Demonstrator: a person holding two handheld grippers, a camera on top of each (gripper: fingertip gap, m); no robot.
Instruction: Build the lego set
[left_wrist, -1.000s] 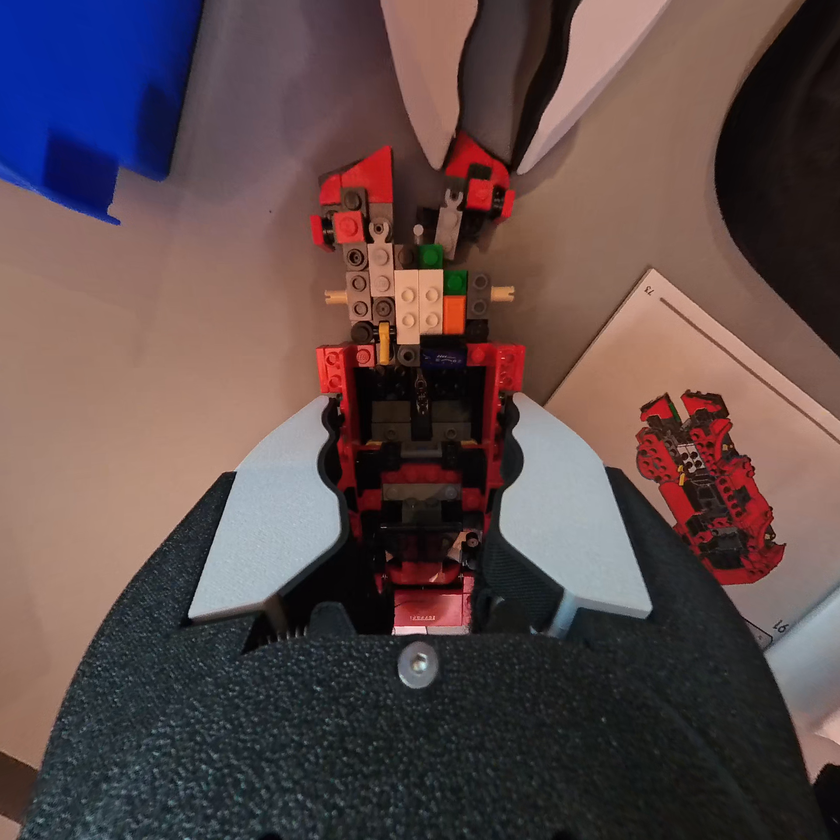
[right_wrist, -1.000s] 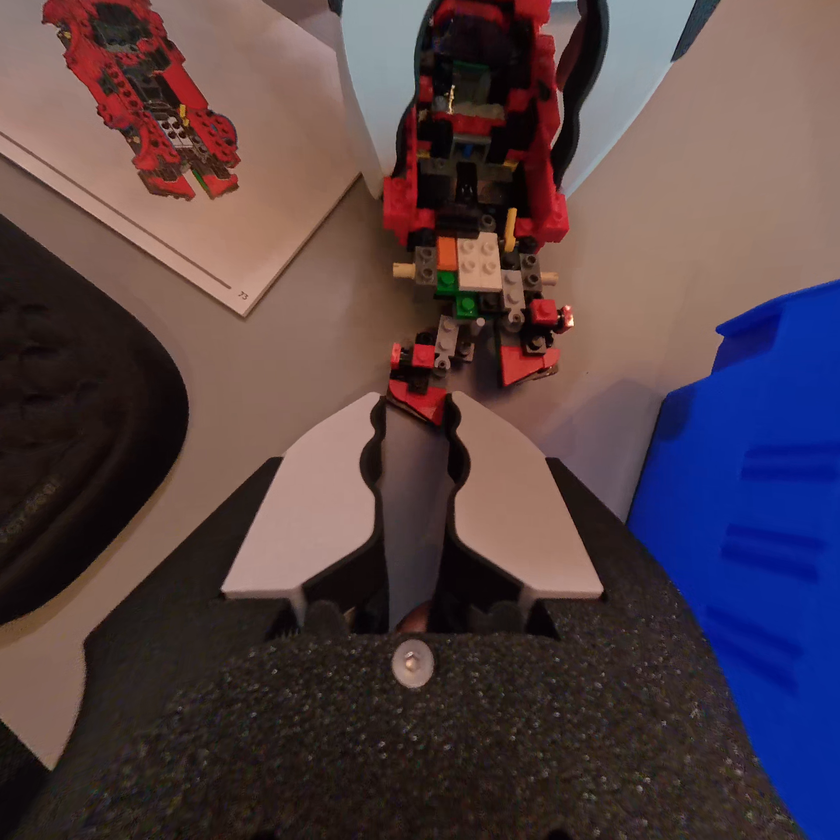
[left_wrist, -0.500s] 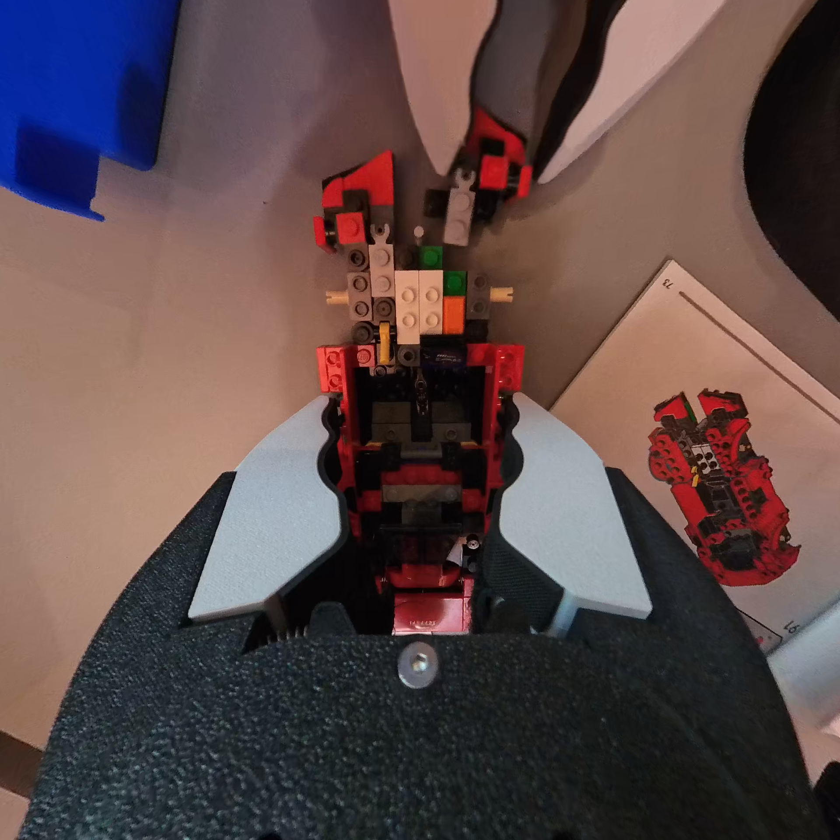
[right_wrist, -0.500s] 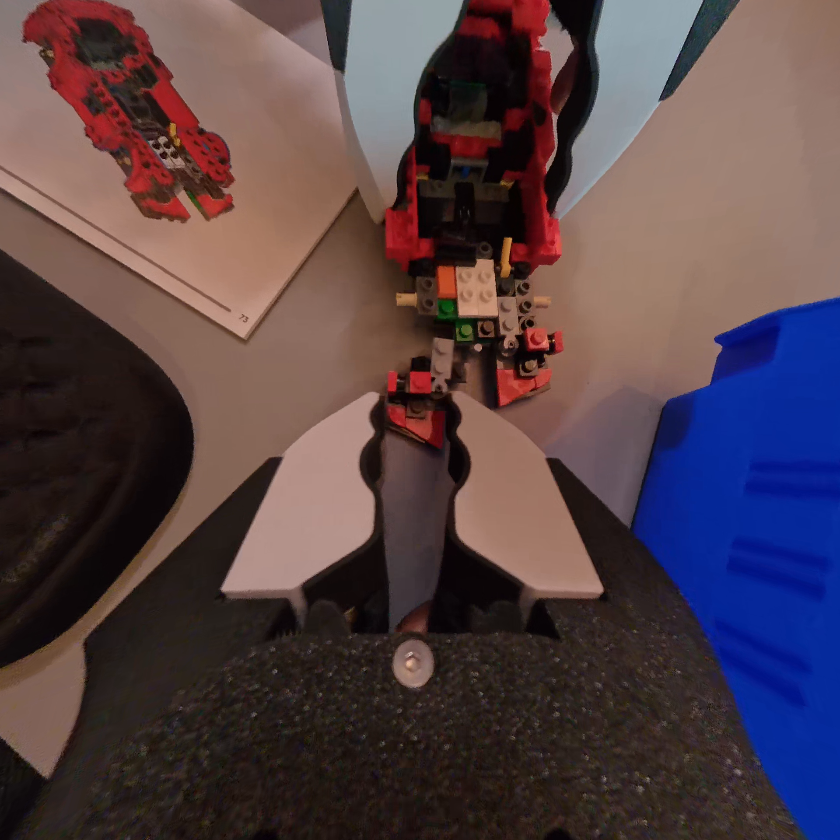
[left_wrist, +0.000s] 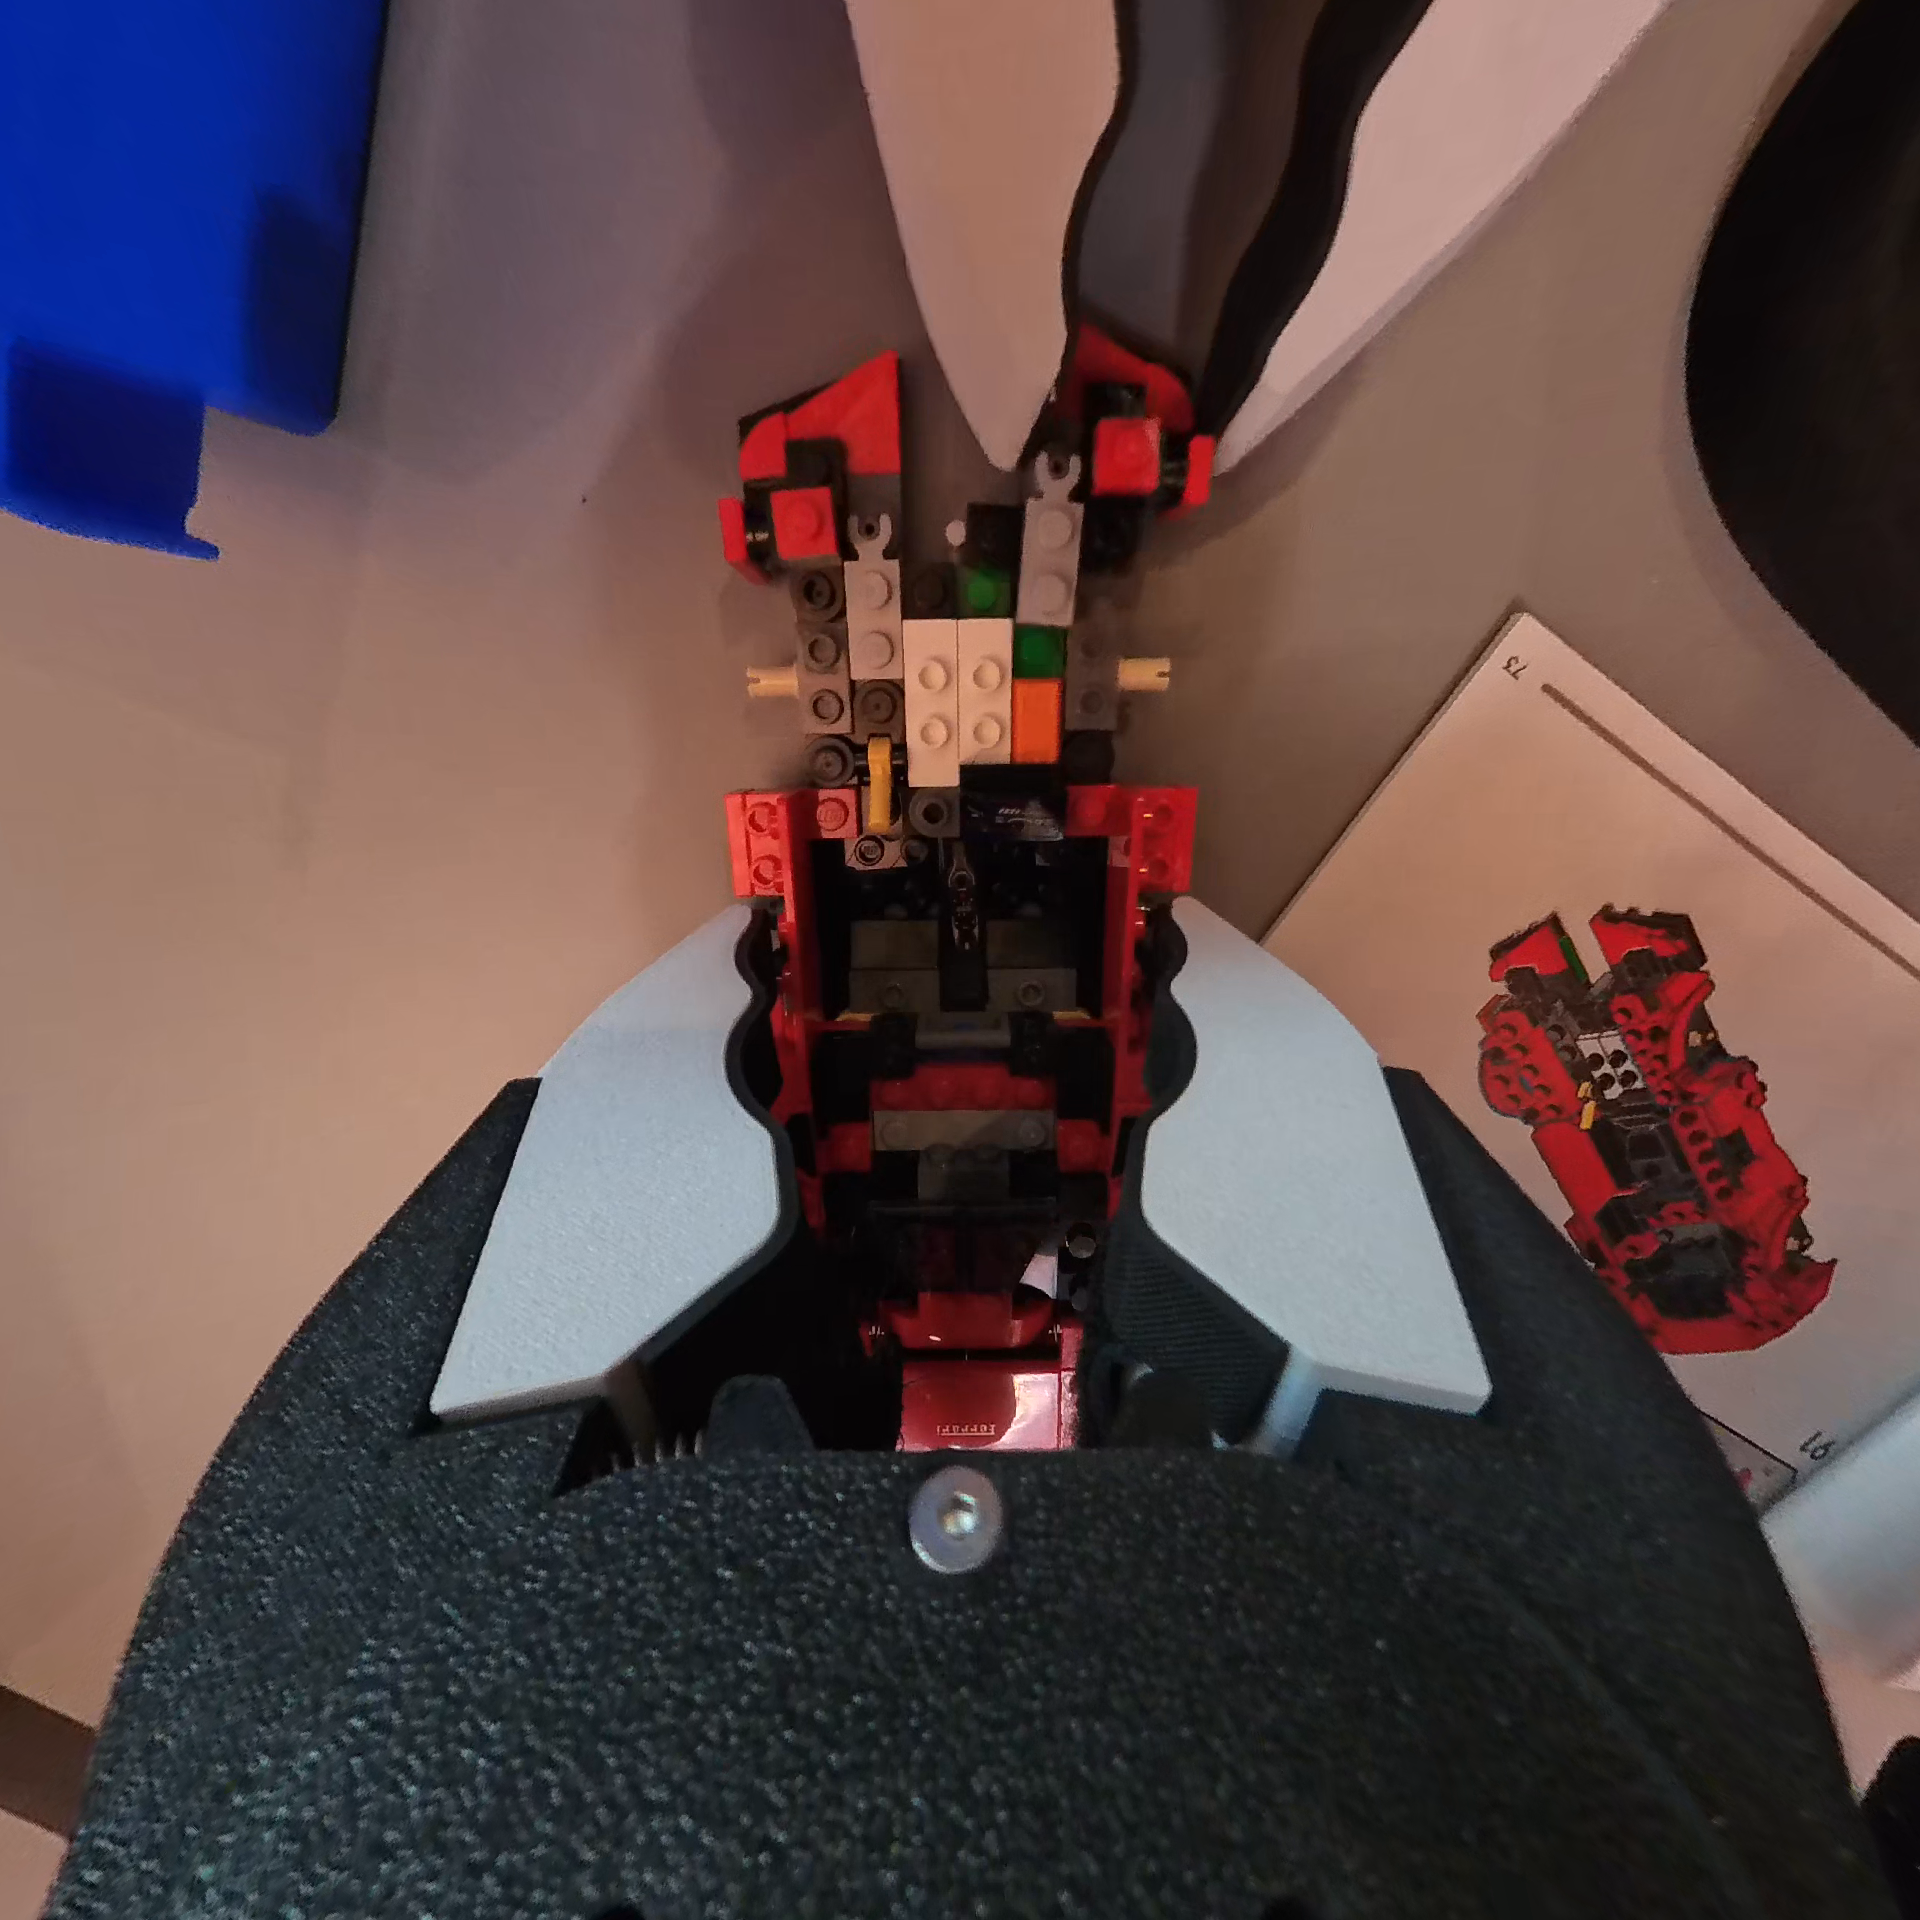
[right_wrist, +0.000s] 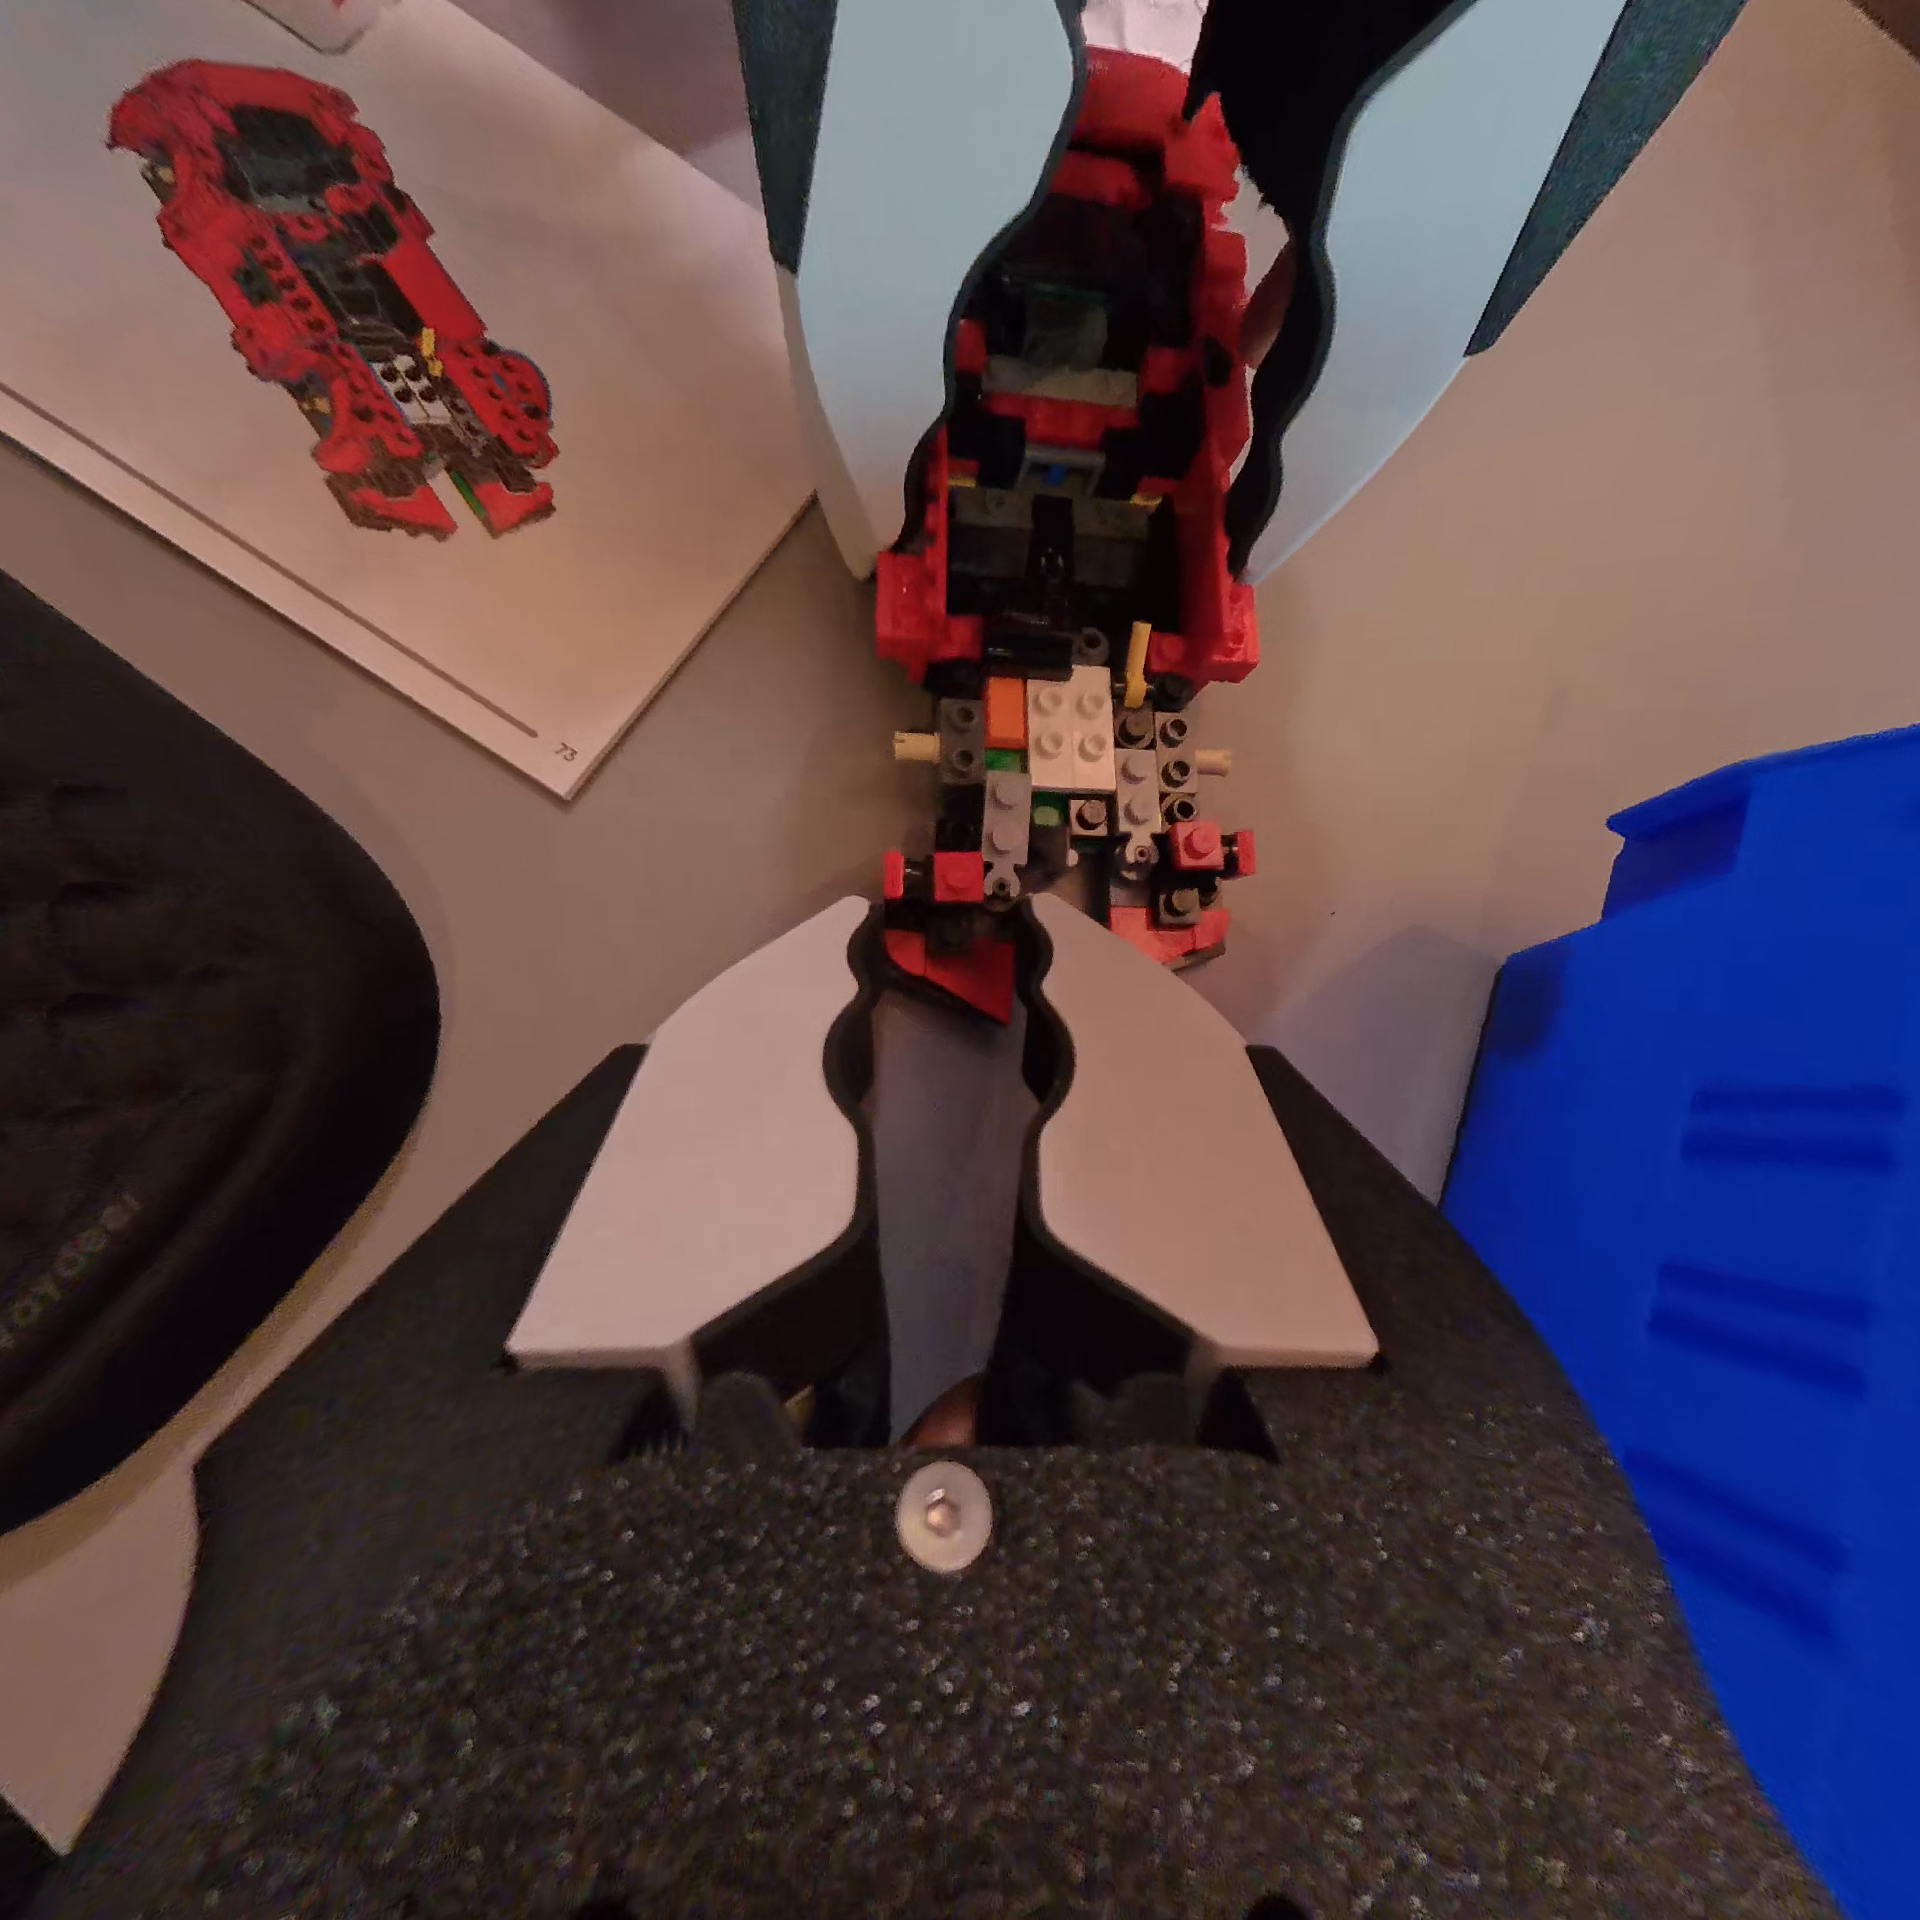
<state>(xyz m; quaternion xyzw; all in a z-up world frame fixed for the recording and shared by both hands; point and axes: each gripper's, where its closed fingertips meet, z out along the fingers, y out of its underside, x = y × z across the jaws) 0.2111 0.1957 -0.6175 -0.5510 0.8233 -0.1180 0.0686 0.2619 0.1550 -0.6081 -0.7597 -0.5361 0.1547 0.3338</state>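
A partly built red and black lego car (left_wrist: 961, 1091) lies on the grey table, nose pointing away in the left wrist view. My left gripper (left_wrist: 961, 914) is shut on its body, one finger on each side. My right gripper (right_wrist: 951, 914) is shut on a small red, black and grey fender piece (right_wrist: 956, 878). That piece sits against the right front of the car (left_wrist: 1122, 457), its grey plate lying along the studs beside a green brick. A matching red fender (left_wrist: 831, 447) is on the car's left front. I cannot tell whether the held piece is pressed on.
A blue bin (left_wrist: 156, 208) stands at the far left, and is on the right in the right wrist view (right_wrist: 1714, 1143). An open instruction booklet (left_wrist: 1558, 1039) with a picture of the car lies to the right. A black rounded object (left_wrist: 1829, 416) lies beyond the booklet. There is about 7 cm between the tips of the two grippers.
My right gripper has carried the fender piece in from a tilted spot ahead of the nose and lined it up against the car's right front. My left gripper has kept its hold.
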